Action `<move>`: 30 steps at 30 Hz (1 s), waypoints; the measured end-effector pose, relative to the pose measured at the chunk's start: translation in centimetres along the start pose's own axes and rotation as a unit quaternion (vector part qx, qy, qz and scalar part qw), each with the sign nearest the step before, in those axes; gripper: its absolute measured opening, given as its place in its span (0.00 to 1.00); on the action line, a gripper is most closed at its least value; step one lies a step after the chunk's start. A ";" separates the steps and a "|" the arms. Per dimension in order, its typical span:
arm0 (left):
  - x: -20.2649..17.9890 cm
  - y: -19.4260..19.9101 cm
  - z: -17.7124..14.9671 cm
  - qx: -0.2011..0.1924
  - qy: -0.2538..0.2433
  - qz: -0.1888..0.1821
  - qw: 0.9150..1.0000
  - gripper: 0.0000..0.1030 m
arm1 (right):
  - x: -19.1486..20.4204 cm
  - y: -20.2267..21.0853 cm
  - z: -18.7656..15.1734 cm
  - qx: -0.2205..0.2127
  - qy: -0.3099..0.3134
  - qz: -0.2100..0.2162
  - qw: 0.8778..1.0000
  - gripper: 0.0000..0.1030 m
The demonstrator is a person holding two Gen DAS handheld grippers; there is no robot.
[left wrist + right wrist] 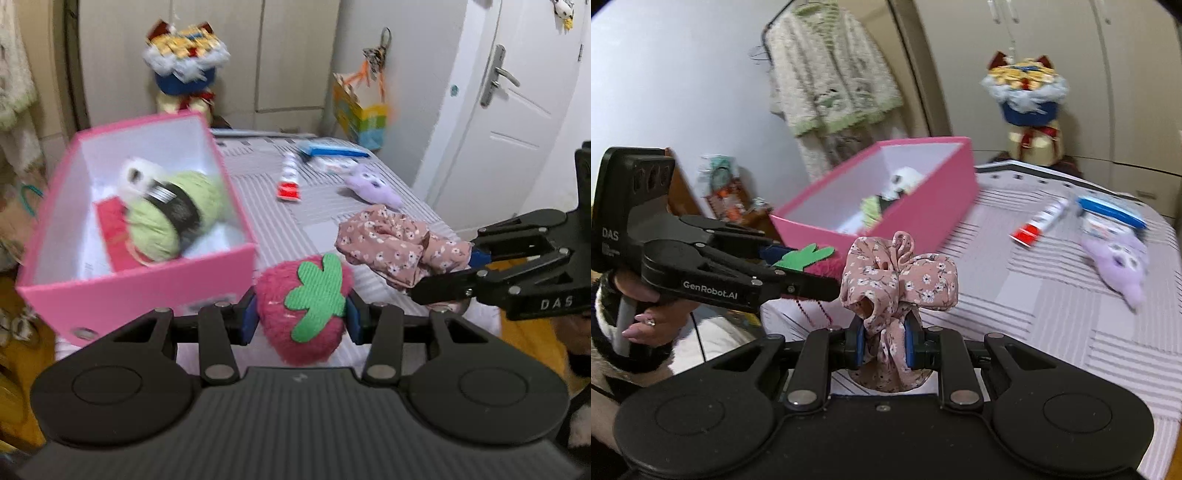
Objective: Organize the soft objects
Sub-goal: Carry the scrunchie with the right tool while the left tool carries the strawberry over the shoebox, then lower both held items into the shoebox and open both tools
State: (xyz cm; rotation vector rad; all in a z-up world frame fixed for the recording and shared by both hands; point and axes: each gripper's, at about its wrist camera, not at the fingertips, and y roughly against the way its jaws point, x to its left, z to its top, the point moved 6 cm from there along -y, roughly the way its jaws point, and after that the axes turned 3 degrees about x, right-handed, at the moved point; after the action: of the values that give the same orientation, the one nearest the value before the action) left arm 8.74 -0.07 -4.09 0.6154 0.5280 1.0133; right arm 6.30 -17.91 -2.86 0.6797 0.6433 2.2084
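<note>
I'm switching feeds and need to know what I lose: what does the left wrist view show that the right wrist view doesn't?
Only the left wrist view shows the white door and the colourful paper bag hanging beside it. Only the right wrist view shows the fuzzy cream-and-green cardigan and the bare hand on the left gripper's handle. Both show the pink cardboard box, red plush strawberry, pink floral scrunchie and purple plush toy.
</note>
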 end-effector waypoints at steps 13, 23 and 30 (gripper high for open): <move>7.0 0.8 3.0 -0.052 0.042 0.042 0.997 0.45 | 2.9 -5.1 6.5 -0.019 0.073 0.014 0.997 0.23; 13.0 -3.1 5.3 -0.060 0.067 0.115 0.989 0.45 | 1.4 -11.1 11.9 -0.017 0.097 0.007 0.995 0.23; 16.8 -6.8 8.2 -0.020 0.071 0.135 0.988 0.45 | -0.1 -15.5 15.7 -0.008 0.143 -0.066 0.987 0.23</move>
State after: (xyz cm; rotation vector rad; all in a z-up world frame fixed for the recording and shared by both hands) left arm 25.60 10.43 -4.92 0.5920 0.5576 1.3291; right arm 23.92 -4.77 -0.92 0.3017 0.7886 2.2014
